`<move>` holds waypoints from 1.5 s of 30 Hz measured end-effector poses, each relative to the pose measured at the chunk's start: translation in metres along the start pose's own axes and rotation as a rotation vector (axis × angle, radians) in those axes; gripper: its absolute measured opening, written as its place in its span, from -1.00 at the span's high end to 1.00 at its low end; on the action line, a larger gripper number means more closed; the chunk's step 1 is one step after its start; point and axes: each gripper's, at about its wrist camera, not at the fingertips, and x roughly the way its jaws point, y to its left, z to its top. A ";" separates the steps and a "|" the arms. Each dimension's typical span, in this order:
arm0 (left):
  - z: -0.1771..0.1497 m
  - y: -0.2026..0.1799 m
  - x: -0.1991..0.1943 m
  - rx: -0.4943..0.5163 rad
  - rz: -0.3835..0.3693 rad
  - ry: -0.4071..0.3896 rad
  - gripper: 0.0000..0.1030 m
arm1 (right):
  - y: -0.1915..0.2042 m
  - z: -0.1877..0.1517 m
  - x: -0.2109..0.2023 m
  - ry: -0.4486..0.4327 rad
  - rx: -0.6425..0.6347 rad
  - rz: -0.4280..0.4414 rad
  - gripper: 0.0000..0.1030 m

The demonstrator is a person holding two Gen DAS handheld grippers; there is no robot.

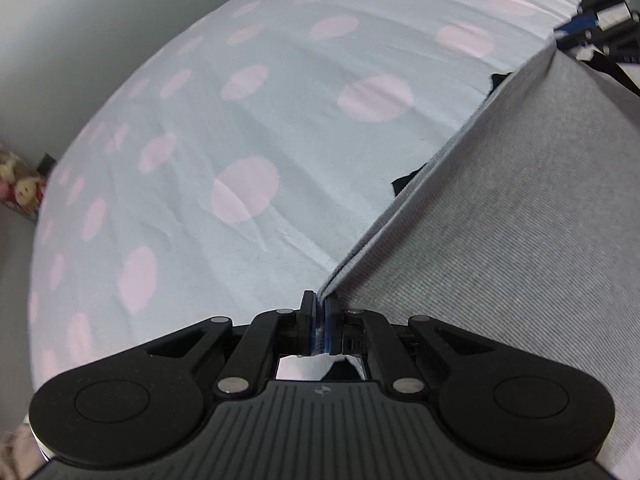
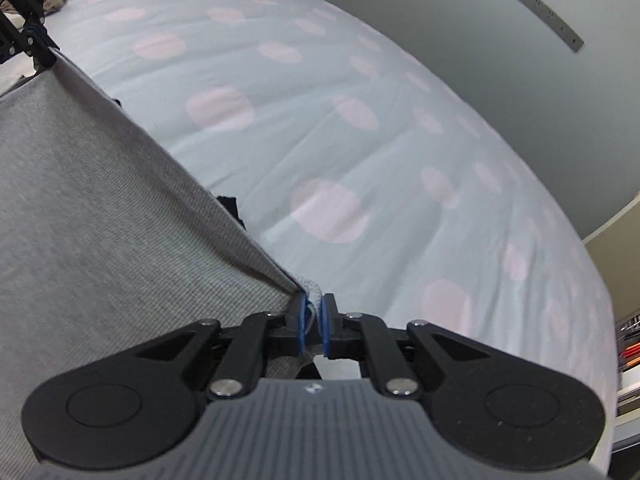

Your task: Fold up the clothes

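Left claw [image 1: 320,312] clenched on grey garment [image 1: 500,240] edge | right claw [image 2: 313,316] clenched on same garment | stretched above polka-dot bed sheet [image 1: 240,120]

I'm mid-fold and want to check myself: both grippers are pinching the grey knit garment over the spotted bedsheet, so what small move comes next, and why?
Probably lower both corners together onto the pale blue bedsheet with pink dots. The left gripper and right gripper are each shut on a corner of the grey knit garment, whose edge runs taut between them above the sheet, so laying it flat before letting go should keep the fold even.

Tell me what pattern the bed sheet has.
Pale blue with large pink dots; the bed sheet shows best in the right wrist view.
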 end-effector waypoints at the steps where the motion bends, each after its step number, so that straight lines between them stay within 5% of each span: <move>1: -0.002 0.002 0.004 -0.015 -0.006 -0.004 0.90 | 0.000 -0.001 0.005 0.002 0.010 0.008 0.83; 8: -0.020 0.014 0.004 -0.130 0.032 -0.032 0.56 | -0.008 -0.010 0.013 0.013 0.091 -0.018 0.50; 14: -0.031 0.030 -0.026 -0.259 0.087 -0.037 0.51 | -0.045 -0.022 -0.014 0.025 0.345 -0.007 0.42; 22: -0.056 0.015 -0.082 -0.456 0.010 -0.079 0.23 | -0.062 -0.058 -0.061 0.054 0.677 0.151 0.02; 24: -0.066 0.007 -0.090 -0.514 -0.023 -0.087 0.20 | -0.056 -0.067 -0.067 0.063 0.725 0.189 -0.26; 28: -0.092 -0.006 -0.095 -0.642 -0.099 -0.116 0.14 | -0.042 -0.085 -0.070 0.088 0.766 0.209 -0.37; 35: -0.133 -0.020 -0.080 -0.809 -0.074 -0.107 0.14 | -0.042 -0.116 -0.045 0.136 0.892 0.244 -0.37; 40: -0.142 -0.017 -0.069 -0.829 -0.075 -0.090 0.14 | -0.041 -0.117 -0.032 0.109 0.936 0.256 -0.37; 43: -0.144 -0.014 -0.066 -0.844 -0.087 -0.105 0.14 | -0.034 -0.109 -0.028 0.105 0.919 0.240 -0.04; 45: -0.144 -0.012 -0.062 -0.850 -0.100 -0.108 0.14 | -0.030 -0.102 -0.028 0.104 0.904 0.230 0.45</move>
